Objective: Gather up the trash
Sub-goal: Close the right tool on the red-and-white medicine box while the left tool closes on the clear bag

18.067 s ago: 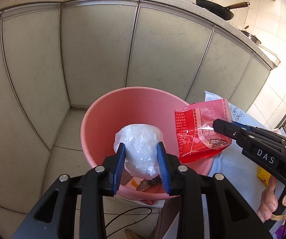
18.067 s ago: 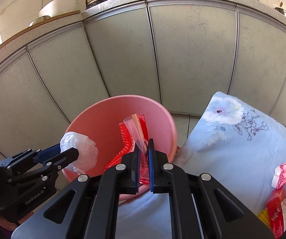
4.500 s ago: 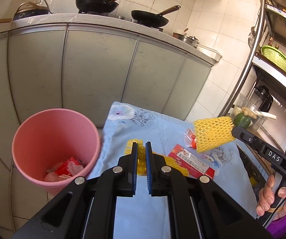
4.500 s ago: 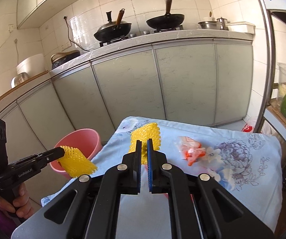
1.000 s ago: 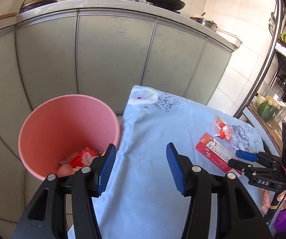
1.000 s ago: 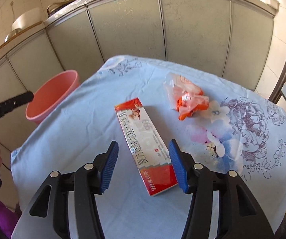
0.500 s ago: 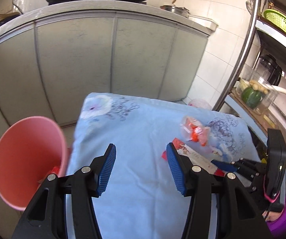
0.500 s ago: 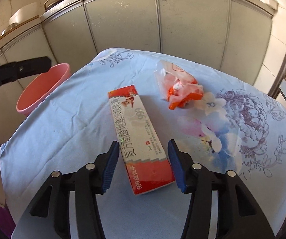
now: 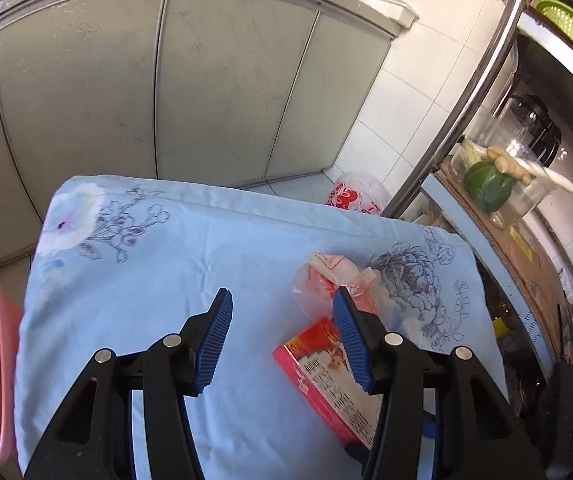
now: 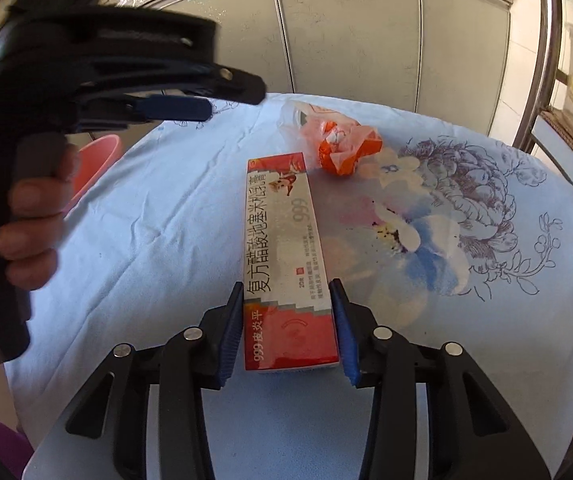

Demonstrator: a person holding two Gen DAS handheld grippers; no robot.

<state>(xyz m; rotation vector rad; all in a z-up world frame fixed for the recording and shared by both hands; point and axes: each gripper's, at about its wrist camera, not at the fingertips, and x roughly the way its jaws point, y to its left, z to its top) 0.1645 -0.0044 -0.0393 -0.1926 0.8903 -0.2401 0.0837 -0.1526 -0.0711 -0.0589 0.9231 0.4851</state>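
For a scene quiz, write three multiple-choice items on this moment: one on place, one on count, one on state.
1. The long red-and-white cardboard box lies: A on the blue flowered cloth; B in the pink plastic bucket; C on the floor.
2. Trash pieces on the cloth: A one; B two; C four.
3. The left tongs are: A shut on the box; B shut, empty; C open, empty.

A: the box rests on the cloth. B: only the box and the crumpled orange-and-clear plastic wrapper. C: the pads stand wide apart.

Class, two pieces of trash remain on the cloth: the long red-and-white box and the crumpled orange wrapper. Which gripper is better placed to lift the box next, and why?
Right. The right gripper straddles the box, its jaws just closing on the near end. The left gripper hangs open above the cloth, nearer the orange wrapper.
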